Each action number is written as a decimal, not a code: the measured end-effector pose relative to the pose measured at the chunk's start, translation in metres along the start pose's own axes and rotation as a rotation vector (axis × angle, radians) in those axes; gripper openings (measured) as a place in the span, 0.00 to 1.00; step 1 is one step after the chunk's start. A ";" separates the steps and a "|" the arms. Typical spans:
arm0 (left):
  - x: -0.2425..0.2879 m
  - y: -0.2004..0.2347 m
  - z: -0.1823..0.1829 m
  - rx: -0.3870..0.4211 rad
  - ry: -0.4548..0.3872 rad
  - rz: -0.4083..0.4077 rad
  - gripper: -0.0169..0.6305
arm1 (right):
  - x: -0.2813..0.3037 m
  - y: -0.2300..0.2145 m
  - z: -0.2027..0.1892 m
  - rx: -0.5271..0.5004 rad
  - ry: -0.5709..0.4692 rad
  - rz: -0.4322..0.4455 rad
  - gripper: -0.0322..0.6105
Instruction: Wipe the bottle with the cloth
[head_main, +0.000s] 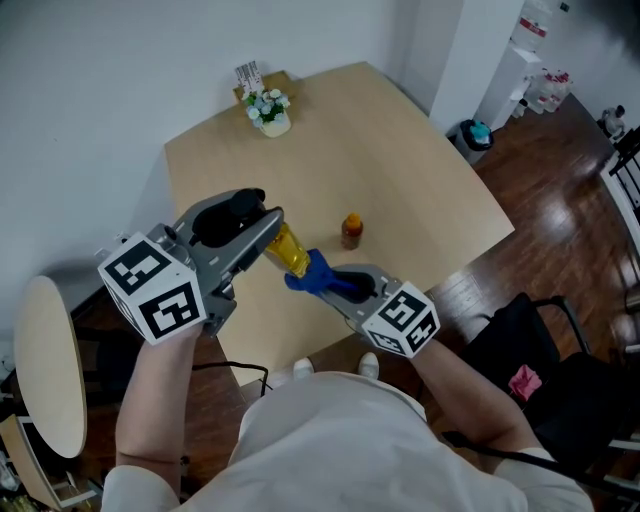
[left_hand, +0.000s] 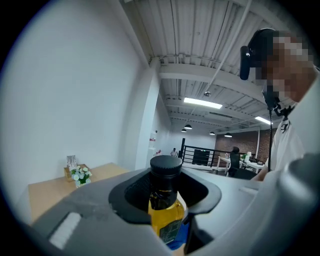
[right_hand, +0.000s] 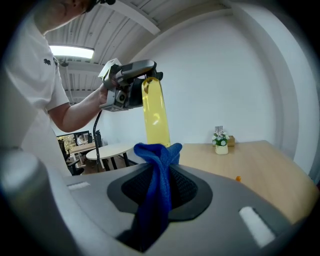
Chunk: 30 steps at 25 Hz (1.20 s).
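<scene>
Cloth (head_main: 312, 272) meets bottle (head_main: 290, 252) in mid-air, above the near edge of the table (head_main: 420, 170), so wiping looks to be the step in hand. The left gripper (head_main: 262, 235) has its jaws clamped on the bottle just below its black cap, and the yellow body slants down toward the right gripper (head_main: 335, 283). That one's jaws are pinched tight on the blue cloth, whose bunched end touches the bottle's lower part.

To do this well, I'd say the cloth end should press flat against the side and travel the length of the body. Meanwhile the left gripper should turn the bottle so that every face comes round (the part under the jaws cannot be reached without a regrip). Pressure ought to be light, since a hard push could lever the bottle loose at the neck. A small brown bottle (head_main: 351, 230) stands on the table beyond, well apart from the work.
</scene>
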<state>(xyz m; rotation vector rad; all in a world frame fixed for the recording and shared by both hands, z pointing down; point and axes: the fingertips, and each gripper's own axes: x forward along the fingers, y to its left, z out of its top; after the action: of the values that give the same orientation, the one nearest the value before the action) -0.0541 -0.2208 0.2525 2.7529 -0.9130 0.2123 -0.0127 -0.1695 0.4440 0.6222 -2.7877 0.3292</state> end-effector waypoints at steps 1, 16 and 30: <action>0.000 0.001 -0.002 0.010 0.007 0.010 0.27 | -0.004 -0.001 -0.001 -0.001 0.000 -0.004 0.20; 0.030 0.039 -0.101 0.014 0.075 0.163 0.27 | -0.104 -0.016 -0.037 0.064 0.011 -0.175 0.20; 0.087 0.104 -0.215 -0.035 0.089 0.389 0.27 | -0.182 -0.023 -0.056 0.107 0.040 -0.310 0.20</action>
<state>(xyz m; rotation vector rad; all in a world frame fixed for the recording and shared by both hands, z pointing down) -0.0613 -0.2949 0.4957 2.4864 -1.4038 0.3766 0.1684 -0.1051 0.4452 1.0434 -2.5947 0.4202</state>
